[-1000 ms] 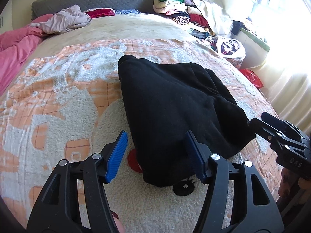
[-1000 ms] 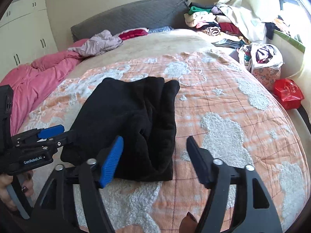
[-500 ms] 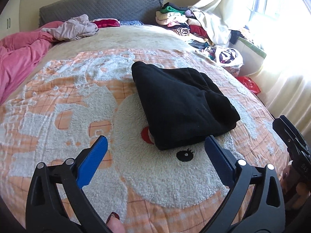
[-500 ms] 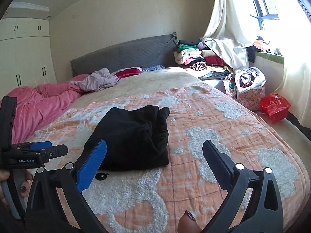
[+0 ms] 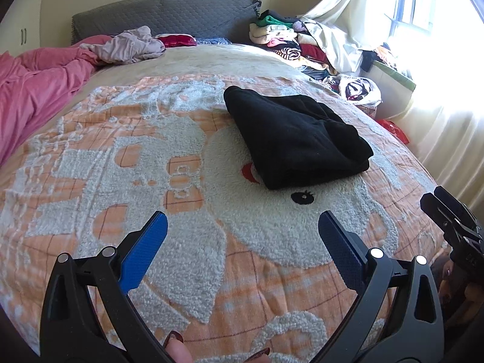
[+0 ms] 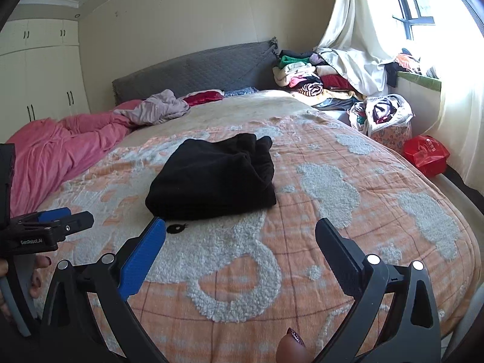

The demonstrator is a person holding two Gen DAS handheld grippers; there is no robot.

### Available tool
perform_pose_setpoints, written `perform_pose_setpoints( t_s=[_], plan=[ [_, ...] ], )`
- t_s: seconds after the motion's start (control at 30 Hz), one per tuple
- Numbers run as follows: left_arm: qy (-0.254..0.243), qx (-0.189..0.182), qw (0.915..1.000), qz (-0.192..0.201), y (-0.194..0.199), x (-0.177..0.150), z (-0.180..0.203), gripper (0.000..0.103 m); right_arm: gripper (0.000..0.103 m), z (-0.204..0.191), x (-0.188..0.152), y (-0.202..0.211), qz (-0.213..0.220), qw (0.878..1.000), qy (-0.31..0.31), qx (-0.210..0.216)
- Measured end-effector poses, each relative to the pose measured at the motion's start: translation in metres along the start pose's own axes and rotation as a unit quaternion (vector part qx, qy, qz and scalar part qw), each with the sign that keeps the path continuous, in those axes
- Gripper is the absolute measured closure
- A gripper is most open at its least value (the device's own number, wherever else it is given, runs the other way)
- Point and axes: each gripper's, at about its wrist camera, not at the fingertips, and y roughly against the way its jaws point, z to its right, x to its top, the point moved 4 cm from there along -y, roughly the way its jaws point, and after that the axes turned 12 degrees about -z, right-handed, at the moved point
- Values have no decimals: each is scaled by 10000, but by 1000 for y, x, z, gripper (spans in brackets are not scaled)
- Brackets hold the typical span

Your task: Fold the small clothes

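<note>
You have let go and pulled both grippers back: left gripper [image 5: 242, 242] and right gripper [image 6: 240, 242] fingers wide, empty. The garment [image 5: 295, 139] lies folded on the bed [image 5: 90, 166].

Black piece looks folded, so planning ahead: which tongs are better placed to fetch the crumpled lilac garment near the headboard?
Left tongs, probably. Both are open and empty, but the lilac garment lies left beside the pink duvet; the right tongs would reach across the black garment.

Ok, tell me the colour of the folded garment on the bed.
Black; the folded garment shows best in the right wrist view.
</note>
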Motion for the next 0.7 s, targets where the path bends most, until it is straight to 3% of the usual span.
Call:
perform_pose_setpoints(
  t_s=[0.17, 0.37, 0.7],
  plan=[
    [-30, 0, 10000, 44, -1, -12, 0, 9, 4, -8, -17, 1, -78, 9997, 150, -183],
    [73, -19, 9999, 120, -1, -22, -3, 9, 4, -15, -22, 15, 282, 9984, 301, -378],
    [199, 40, 9995, -238, -20, -36, -3, 9, 4, -9, -30, -23, -331, 9981, 170, -496]
  ],
)
